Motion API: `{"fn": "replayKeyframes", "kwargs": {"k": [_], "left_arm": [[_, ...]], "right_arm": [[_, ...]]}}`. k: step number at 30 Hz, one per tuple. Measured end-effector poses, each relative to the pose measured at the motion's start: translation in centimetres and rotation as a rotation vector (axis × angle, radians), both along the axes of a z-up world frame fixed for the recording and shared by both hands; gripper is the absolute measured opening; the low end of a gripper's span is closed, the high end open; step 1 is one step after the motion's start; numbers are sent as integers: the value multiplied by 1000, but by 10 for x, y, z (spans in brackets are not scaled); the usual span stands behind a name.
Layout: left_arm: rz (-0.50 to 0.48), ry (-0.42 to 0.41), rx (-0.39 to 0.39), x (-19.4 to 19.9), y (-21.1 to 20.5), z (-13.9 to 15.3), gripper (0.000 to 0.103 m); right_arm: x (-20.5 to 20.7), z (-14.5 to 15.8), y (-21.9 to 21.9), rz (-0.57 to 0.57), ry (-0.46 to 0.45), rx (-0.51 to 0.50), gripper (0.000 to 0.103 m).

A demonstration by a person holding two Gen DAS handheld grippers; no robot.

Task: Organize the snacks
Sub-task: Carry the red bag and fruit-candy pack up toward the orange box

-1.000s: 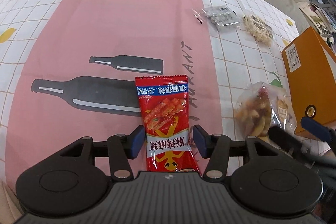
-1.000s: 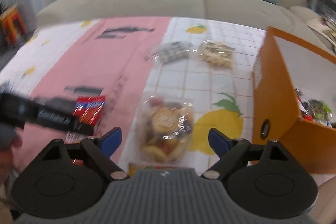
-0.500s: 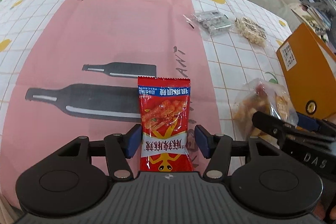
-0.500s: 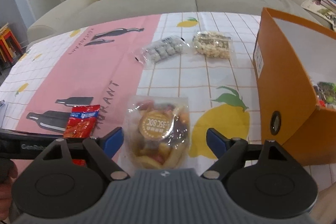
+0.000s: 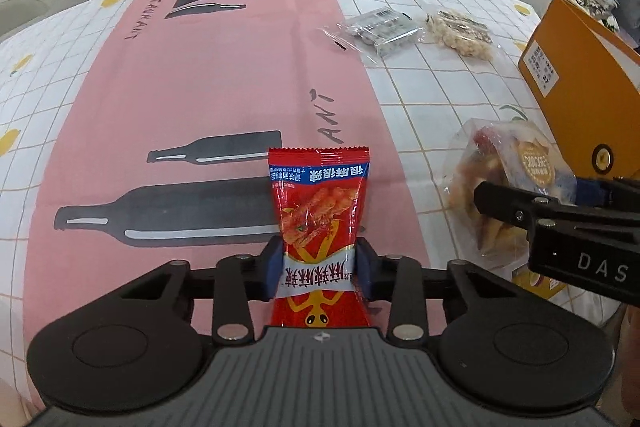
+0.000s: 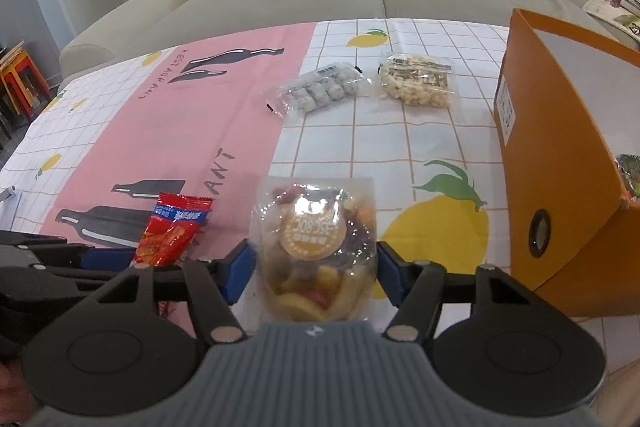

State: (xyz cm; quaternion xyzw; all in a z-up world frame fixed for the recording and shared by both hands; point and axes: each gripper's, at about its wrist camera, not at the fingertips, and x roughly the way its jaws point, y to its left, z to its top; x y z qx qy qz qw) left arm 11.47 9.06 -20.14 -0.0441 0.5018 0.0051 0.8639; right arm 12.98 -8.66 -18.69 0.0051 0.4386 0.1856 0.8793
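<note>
Left wrist view: your left gripper (image 5: 318, 269) has both blue pads pinched on the lower half of the red snack packet (image 5: 319, 223), which stands up between them over the tablecloth (image 5: 200, 75). Right of the packet lies the clear mixed-snack bag (image 5: 504, 183), and beyond that the orange box (image 5: 576, 67).

Right wrist view: your right gripper (image 6: 316, 273) is spread wide, one pad on either side of the clear mixed-snack bag (image 6: 316, 247), whether touching I cannot tell. The orange box (image 6: 560, 167) stands right of that bag; the red snack packet (image 6: 172, 231) is to its left.
</note>
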Motion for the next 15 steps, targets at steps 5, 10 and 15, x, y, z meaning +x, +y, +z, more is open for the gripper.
{"fn": "replayKeyframes", "kwargs": {"k": [5,10,15], "left_arm": [[16,-7,-13,-3,-1,8,33],[33,-44,-32,-8,1,27,33],[54,-85,-79,-13,2,52,33]], "right_arm": [[-1,2,-3,-4,4,4,57],[-5,10,-7,-7,-15,28,53],[-12,26,-14,-11,-40,59,52]]}}
